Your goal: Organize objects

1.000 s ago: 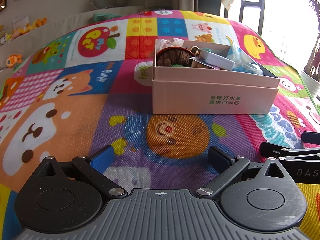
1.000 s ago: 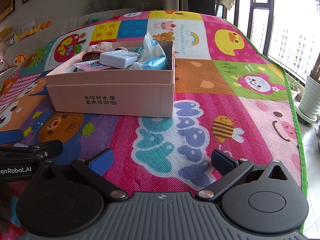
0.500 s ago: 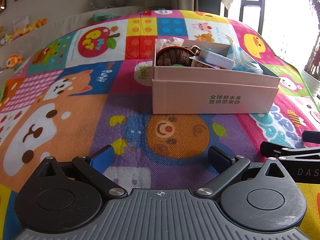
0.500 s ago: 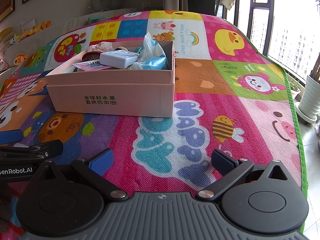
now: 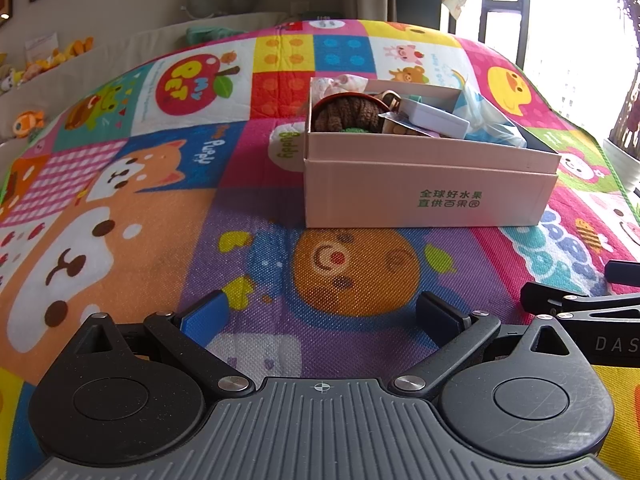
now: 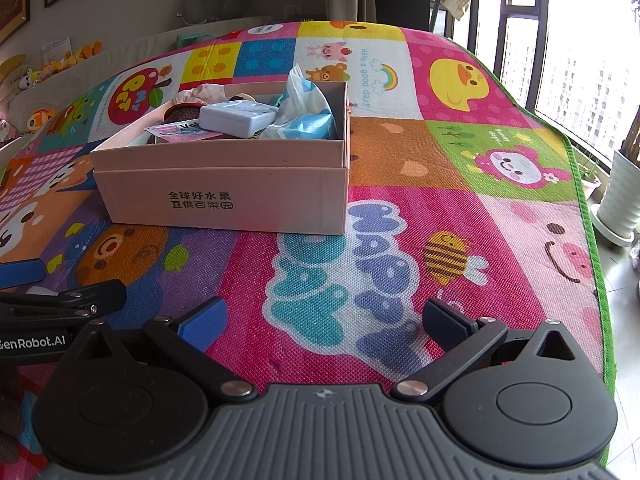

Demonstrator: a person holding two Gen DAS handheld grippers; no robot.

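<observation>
A pink cardboard box [image 5: 400, 196] stands on the colourful play mat [image 5: 120, 208], ahead of both grippers. It holds a brown knitted item [image 5: 346, 114], a white rectangular case [image 5: 434, 118], a blue-white tissue pack [image 6: 308, 114] and a pink packet [image 6: 180, 131]. In the right wrist view the box [image 6: 224, 196] is at the upper left. My left gripper [image 5: 322, 312] is open and empty, low over the mat. My right gripper [image 6: 324, 320] is open and empty too, to the right of the left one, whose fingers [image 6: 64, 294] show at the left edge.
The mat's green edge [image 6: 588, 216] runs along the right, with floor, a white plant pot [image 6: 618, 200] and a window beyond. Plush toys [image 5: 30, 120] lie on a ledge at the far left. A wall is behind the mat.
</observation>
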